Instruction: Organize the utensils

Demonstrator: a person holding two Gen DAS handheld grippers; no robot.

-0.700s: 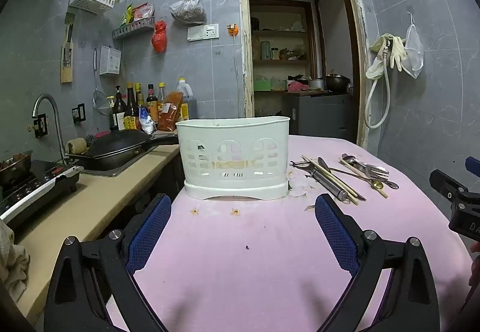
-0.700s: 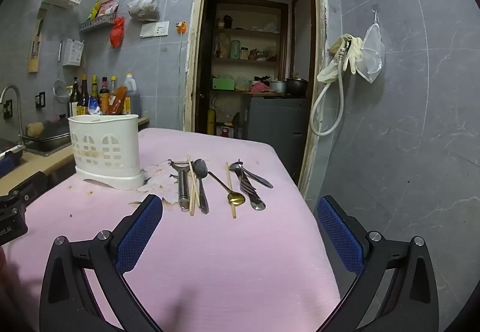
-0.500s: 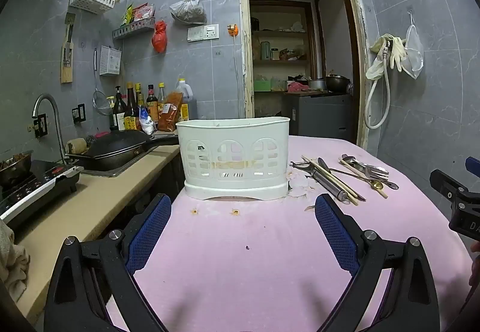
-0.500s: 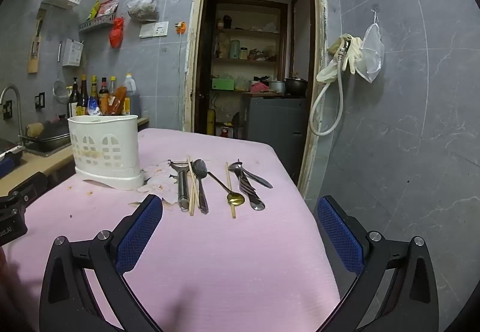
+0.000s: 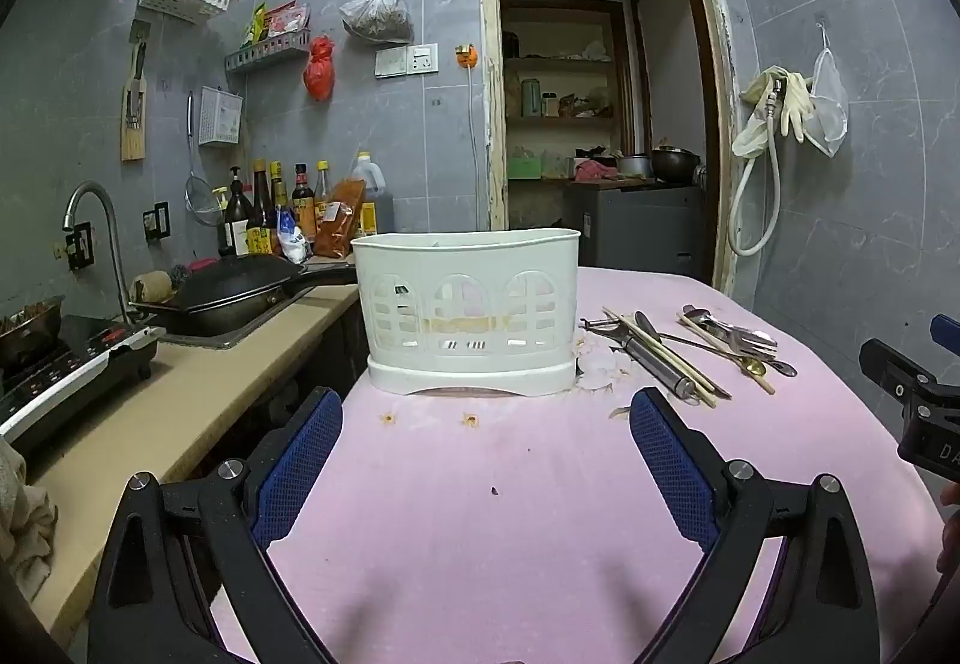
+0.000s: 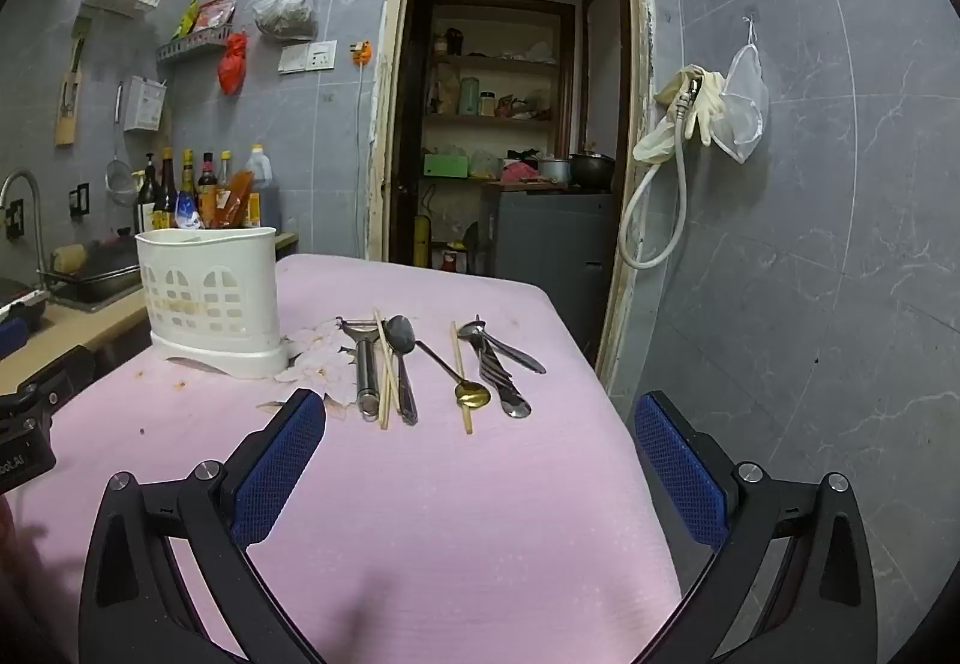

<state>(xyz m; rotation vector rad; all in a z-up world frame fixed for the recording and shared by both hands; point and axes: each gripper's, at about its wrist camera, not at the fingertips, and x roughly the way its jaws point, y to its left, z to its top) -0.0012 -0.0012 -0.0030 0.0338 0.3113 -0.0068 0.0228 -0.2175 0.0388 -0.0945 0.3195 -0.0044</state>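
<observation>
You hold both grippers low over the pink table point(image 6: 480, 514), each tilted slightly downward and aimed across it. Your left gripper point(image 5: 486, 424) has its jaws spread wide with nothing between them; the white utensil caddy point(image 5: 468, 322) stands upright straight ahead of it, apart from the blue pads point(image 5: 297, 469). Your right gripper point(image 6: 480, 427) is likewise wide apart and empty. The utensils lie in a loose row ahead of it, between its fingertips in the view: a steel peeler point(image 6: 366, 364), a pair of chopsticks point(image 6: 384, 370) beside a dark spoon point(image 6: 401, 337), a gold spoon point(image 6: 472, 394) crossing a single chopstick point(image 6: 461, 382), and a fork and spoon point(image 6: 501, 370) farthest right. None touches either gripper. The caddy sits to the left of the row, near the peeler.
</observation>
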